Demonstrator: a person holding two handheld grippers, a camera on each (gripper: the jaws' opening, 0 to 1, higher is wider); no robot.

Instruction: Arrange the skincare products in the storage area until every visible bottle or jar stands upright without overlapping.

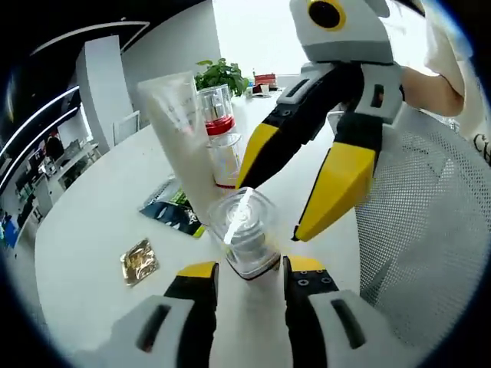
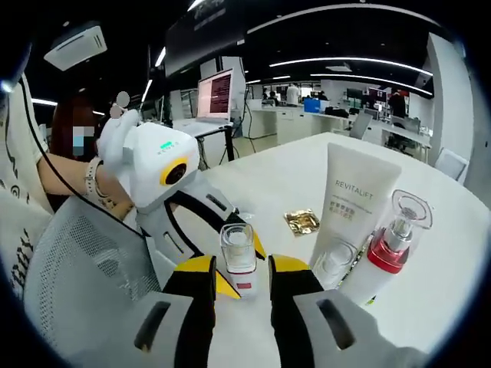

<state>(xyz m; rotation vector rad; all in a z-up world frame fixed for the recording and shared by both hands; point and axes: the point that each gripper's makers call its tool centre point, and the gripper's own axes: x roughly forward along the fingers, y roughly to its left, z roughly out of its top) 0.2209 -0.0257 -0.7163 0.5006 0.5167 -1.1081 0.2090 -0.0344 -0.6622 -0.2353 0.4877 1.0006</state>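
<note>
Small clear-capped bottle (image 2: pixel 238 261) upright at frame centre between both grippers, left gripper (image 1: pixel 249 270) and right gripper (image 2: pixel 240 276) each open around it; tube (image 2: pixel 349 207) and red-collared bottle (image 2: pixel 387 253) already upright on the bench (image 2: pixel 284 176); arrangement seemingly near complete.

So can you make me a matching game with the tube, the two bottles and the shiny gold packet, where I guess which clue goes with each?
Things:
1. tall white plastic tube
2. clear bottle with a clear cap
3. flat gold foil packet
4. small clear square-topped bottle

Clues:
A. lies flat on the white table
B. stands closest to the yellow-tipped jaws
C. has REVITALIFT printed on it
D. wears a red band under its cap

Pairs: 1-C, 2-D, 3-A, 4-B
</note>
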